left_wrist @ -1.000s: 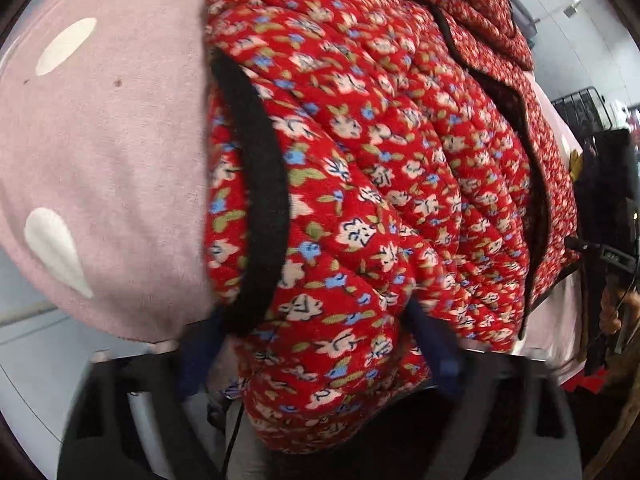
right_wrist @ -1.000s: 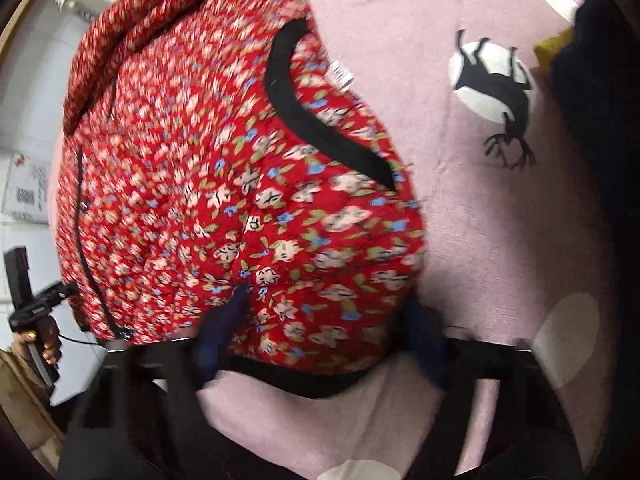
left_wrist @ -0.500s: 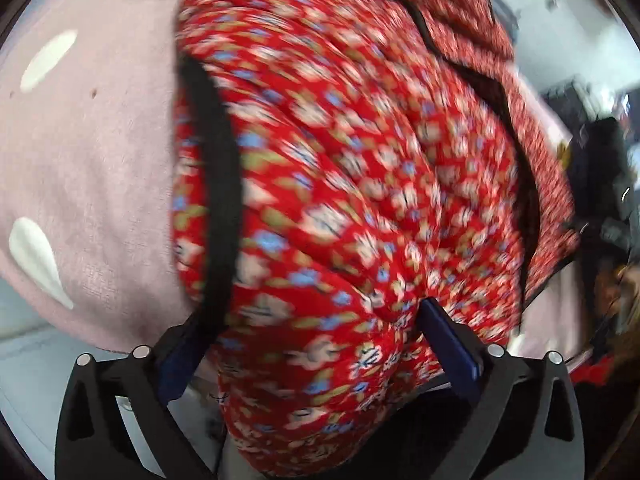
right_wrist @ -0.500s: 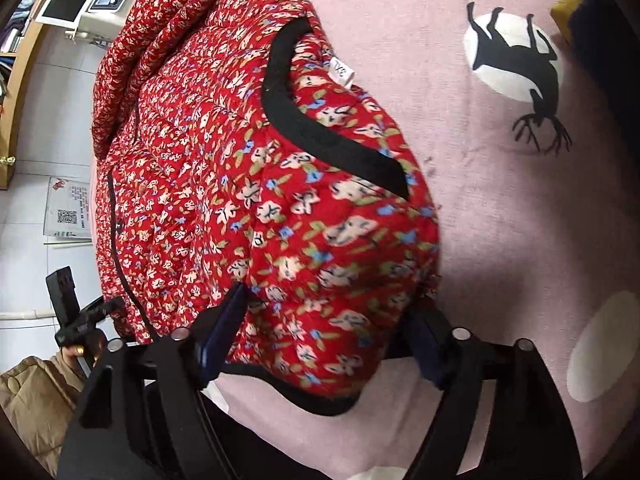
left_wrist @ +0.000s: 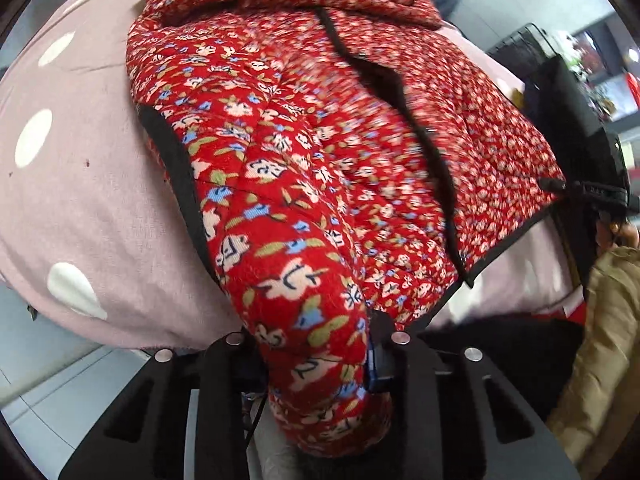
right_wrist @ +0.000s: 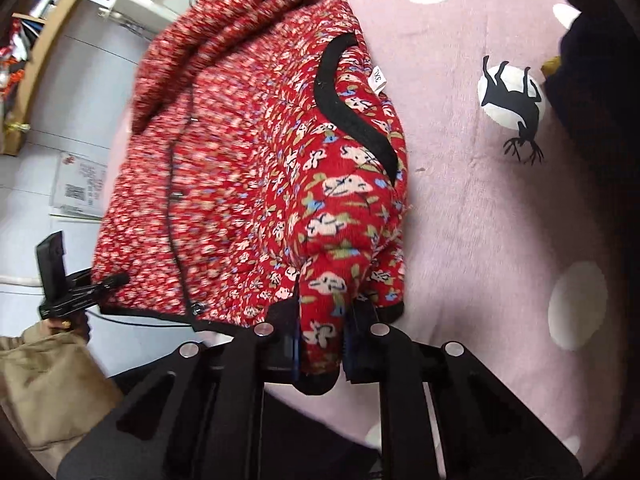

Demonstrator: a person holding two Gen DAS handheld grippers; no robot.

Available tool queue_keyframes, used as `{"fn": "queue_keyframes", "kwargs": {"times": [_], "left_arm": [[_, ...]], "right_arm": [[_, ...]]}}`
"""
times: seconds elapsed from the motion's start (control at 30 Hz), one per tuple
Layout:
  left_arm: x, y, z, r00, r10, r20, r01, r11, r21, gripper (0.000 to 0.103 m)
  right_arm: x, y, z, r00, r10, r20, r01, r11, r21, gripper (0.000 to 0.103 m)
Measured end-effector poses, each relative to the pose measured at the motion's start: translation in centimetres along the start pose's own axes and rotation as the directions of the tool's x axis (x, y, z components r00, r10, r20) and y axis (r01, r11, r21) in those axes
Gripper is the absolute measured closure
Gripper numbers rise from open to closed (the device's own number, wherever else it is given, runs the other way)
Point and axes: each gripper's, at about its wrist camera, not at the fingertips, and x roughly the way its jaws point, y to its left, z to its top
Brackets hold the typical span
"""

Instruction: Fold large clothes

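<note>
One red floral quilted jacket on pink blanket; left gripper, right gripper angled down, closing, pinching its fabric.

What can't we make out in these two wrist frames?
- Left wrist view: left gripper pads, buried in the red floral jacket bunched between them.
- Right wrist view: size tag print, too small; jacket's far half, motion-blurred.
- Both views: jacket's underside, hidden against the pink blanket.
- Right wrist view: dark item, cut off by the frame edge.

Both tongs closing, downward-tilted
</note>
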Motion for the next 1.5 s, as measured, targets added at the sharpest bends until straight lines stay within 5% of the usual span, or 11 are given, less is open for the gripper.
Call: {"fn": "queue_keyframes", "kwargs": {"times": [0.2, 0.37, 0.47, 0.63, 0.83, 1.03, 1.13, 1.23, 1.33, 1.4, 1.5], "left_arm": [[-2.3, 2.4, -3.8, 0.993, -0.111, -0.049, 0.108, 0.992, -0.06, 0.075], [-1.6, 3.1, -4.3, 0.987, -0.12, -0.108, 0.112, 0.991, -0.075, 0.075], [-3.0, 4.4, -1.2, 0.987, -0.141, -0.074, 0.131, 0.984, -0.122, 0.075], [-8.4, 6.3, 6.4, 0.98, -0.175, 0.1, 0.187, 0.973, -0.136, 0.075], [-14.2, 9.2, 17.5, 0.935, -0.134, 0.329, 0.207, 0.959, -0.196, 0.075], [-14.3, 11.8, 28.0, 0.925, -0.038, 0.379, 0.15, 0.951, -0.271, 0.075], [-11.2, 14.5, 31.1, 0.948, -0.057, 0.314, 0.187, 0.896, -0.402, 0.07], [-9.1, 16.8, 31.0, 0.951, -0.149, 0.27, 0.277, 0.798, -0.535, 0.065], [-9.5, 18.0, 29.5, 0.912, -0.25, 0.324, 0.397, 0.735, -0.55, 0.059], [-10.0, 18.7, 28.4, 0.878, -0.328, 0.349, 0.476, 0.674, -0.565, 0.055], [-10.5, 19.1, 27.7, 0.883, -0.352, 0.311, 0.47, 0.648, -0.599, 0.053]], "right_arm": [[-1.6, -1.0, -3.2, 0.999, 0.031, -0.037, -0.029, 0.998, 0.052, 0.089], [-1.5, -2.3, -3.9, 0.997, 0.063, -0.042, -0.056, 0.989, 0.14, 0.089], [-1.5, -0.8, -0.9, 0.999, 0.043, -0.015, -0.041, 0.994, 0.102, 0.089], [-4.1, 1.1, 5.7, 0.993, 0.081, 0.088, -0.083, 0.996, 0.013, 0.09], [-7.3, 5.4, 18.6, 0.942, 0.15, 0.299, -0.143, 0.989, -0.043, 0.09], [-6.0, 6.6, 30.2, 0.917, 0.18, 0.356, -0.213, 0.975, 0.055, 0.09], [-4.0, 4.3, 33.9, 0.921, 0.192, 0.338, -0.282, 0.929, 0.24, 0.088], [-1.8, 2.0, 34.8, 0.927, 0.237, 0.292, -0.341, 0.857, 0.388, 0.081], [-2.9, 1.4, 34.7, 0.875, 0.319, 0.363, -0.445, 0.825, 0.349, 0.058], [-4.7, 0.8, 34.9, 0.858, 0.32, 0.401, -0.459, 0.829, 0.319, 0.031], [-7.6, 0.5, 35.0, 0.857, 0.254, 0.448, -0.4, 0.877, 0.268, 0.022]]}}
